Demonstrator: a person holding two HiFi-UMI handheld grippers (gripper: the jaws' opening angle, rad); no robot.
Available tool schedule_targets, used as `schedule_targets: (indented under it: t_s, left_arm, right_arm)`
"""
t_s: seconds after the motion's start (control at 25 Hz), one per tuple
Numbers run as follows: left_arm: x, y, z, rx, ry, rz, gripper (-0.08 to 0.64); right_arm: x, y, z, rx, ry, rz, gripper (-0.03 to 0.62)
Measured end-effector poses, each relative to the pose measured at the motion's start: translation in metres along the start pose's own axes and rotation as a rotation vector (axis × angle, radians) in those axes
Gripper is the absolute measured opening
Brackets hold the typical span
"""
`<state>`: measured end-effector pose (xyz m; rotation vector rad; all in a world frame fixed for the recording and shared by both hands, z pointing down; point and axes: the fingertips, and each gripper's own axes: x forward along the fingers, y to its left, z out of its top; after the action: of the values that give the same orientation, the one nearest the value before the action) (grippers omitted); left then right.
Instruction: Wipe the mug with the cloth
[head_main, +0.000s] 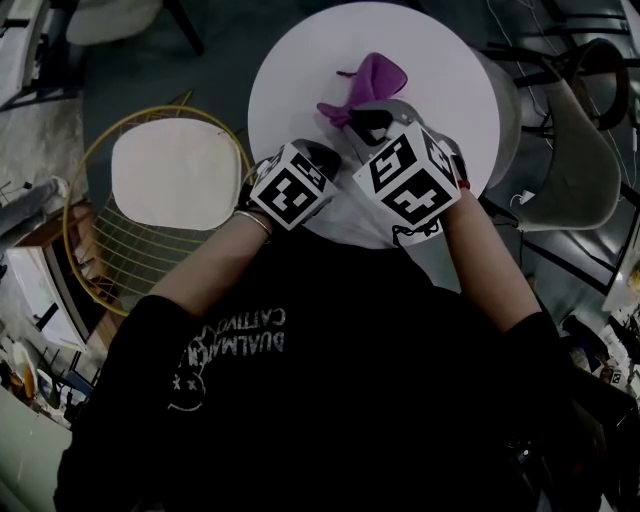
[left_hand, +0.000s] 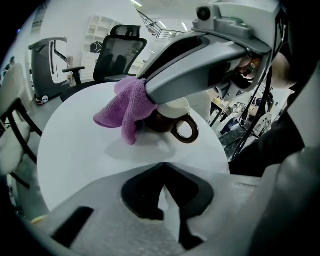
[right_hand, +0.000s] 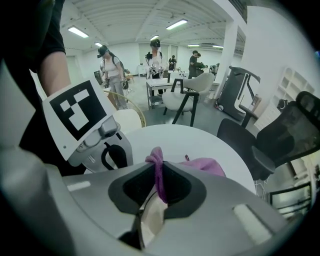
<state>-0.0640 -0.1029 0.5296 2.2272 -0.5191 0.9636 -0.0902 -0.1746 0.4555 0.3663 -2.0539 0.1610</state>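
Note:
On the round white table lies a purple cloth. My right gripper is shut on it, and a fold of the cloth stands pinched between its jaws. In the left gripper view the cloth drapes over one side of a brown mug with a cream inside, whose handle points toward me. The mug stands on the table, right under the right gripper. My left gripper hangs over the near table edge, a little short of the mug. Its jaws are shut with nothing between them.
A yellow wire chair with a white cushion stands left of the table and a grey chair stands to the right. A black office chair stands beyond the far edge. Several people stand far back in the room.

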Motion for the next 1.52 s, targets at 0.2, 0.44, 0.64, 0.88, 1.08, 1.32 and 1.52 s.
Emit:
schedule_targets:
  t_s: [0.2, 0.44, 0.64, 0.88, 1.08, 1.32, 1.52]
  left_arm:
    - [0.001, -0.001, -0.001, 0.005, -0.007, 0.002, 0.002]
    - [0.000, -0.001, -0.001, 0.005, -0.020, 0.010, 0.000]
    - [-0.002, -0.004, -0.004, 0.011, -0.016, 0.008, 0.002]
    - [0.000, -0.007, -0.010, -0.002, 0.003, 0.011, 0.003]
    - [-0.002, -0.013, -0.011, 0.001, 0.011, 0.015, 0.005]
    - [0.000, -0.020, -0.018, 0.009, 0.016, 0.004, 0.005]
    - [-0.003, -0.030, -0.018, 0.018, -0.002, 0.005, 0.005]
  right_arm:
    - [-0.002, 0.007, -0.003, -0.004, 0.000, 0.010, 0.052]
    - [-0.004, 0.013, -0.005, 0.000, -0.002, 0.016, 0.052]
    - [-0.004, 0.017, -0.004, 0.008, -0.002, 0.018, 0.052]
    - [-0.006, 0.024, -0.008, 0.012, -0.003, 0.027, 0.052]
    - [-0.009, 0.029, -0.011, 0.013, -0.004, 0.027, 0.052]
    - [-0.012, 0.034, -0.012, 0.019, -0.007, 0.020, 0.052]
    - [-0.016, 0.045, -0.018, 0.024, -0.011, 0.019, 0.054]
